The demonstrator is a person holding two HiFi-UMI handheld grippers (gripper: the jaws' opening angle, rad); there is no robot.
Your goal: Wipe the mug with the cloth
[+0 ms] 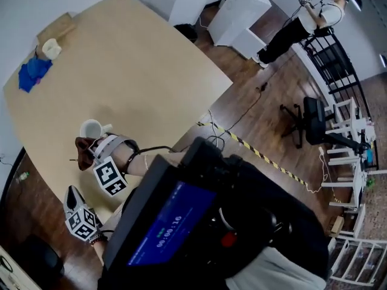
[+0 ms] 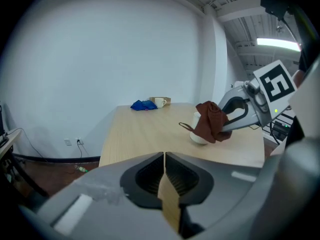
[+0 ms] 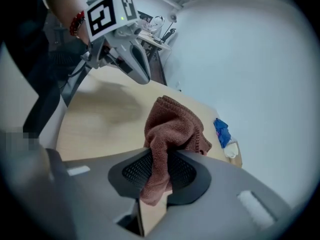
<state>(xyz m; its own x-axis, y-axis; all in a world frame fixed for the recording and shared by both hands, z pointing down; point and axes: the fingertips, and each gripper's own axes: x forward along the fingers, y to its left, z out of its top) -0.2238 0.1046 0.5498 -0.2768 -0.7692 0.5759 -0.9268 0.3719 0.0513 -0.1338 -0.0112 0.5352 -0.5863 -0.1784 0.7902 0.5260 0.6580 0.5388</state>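
Nearest in, the left claw is shut tight with nothing between its jaws, sitting low at the lower left of the head view, clear of everything. The right claw is clamped on the brown cloth: a fold is pinched between the pads and the rest bunches up in front.

Just past that, left of centre in the head view, the white mug stands upright on the table, mouth up and handle out to the right. The cloth is right up against its near side. I can't tell whether it is pressing on the wall yet.

Nobody is holding that mug, and that's the concern. A sideways rub from a bunched cloth would likely just slide it across the wood. The sensible play is to open the left claw and pin the handle or rim first, then sweep the loose bunch around the wall and over the lip, not the pinched edge.

Far away, upper left of the head view, a blue rag and a second cup sit well out of it.
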